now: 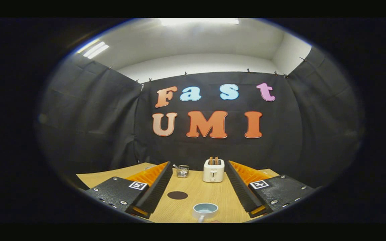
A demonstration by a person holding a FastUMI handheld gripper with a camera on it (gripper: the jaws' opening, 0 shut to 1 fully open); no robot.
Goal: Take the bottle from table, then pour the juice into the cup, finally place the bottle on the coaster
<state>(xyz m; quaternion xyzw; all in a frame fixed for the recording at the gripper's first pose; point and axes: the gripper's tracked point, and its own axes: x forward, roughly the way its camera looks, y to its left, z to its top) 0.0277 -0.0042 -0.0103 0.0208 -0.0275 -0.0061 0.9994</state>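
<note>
So the gripper [198,187] has its two fingers spread wide apart, released, nothing between them except bare table [196,192]. Down in the gap, around 6 o'clock and closest to the camera, sits the cup [205,210], a light bluish one with a pale rim and a handle sticking toward the camera. It's not touching either finger. Up at roughly 10 o'clock from the cup is the coaster [177,195], a dark flat disc lying just beside the left finger's inner edge, nothing on it. Further out at 12 o'clock, beyond the fingertips, a white toaster [213,170] stands upright with slices poking out the top. At its 9 o'clock there's a small glass jar [182,171] with something metal in it, near the left fingertip.
</note>
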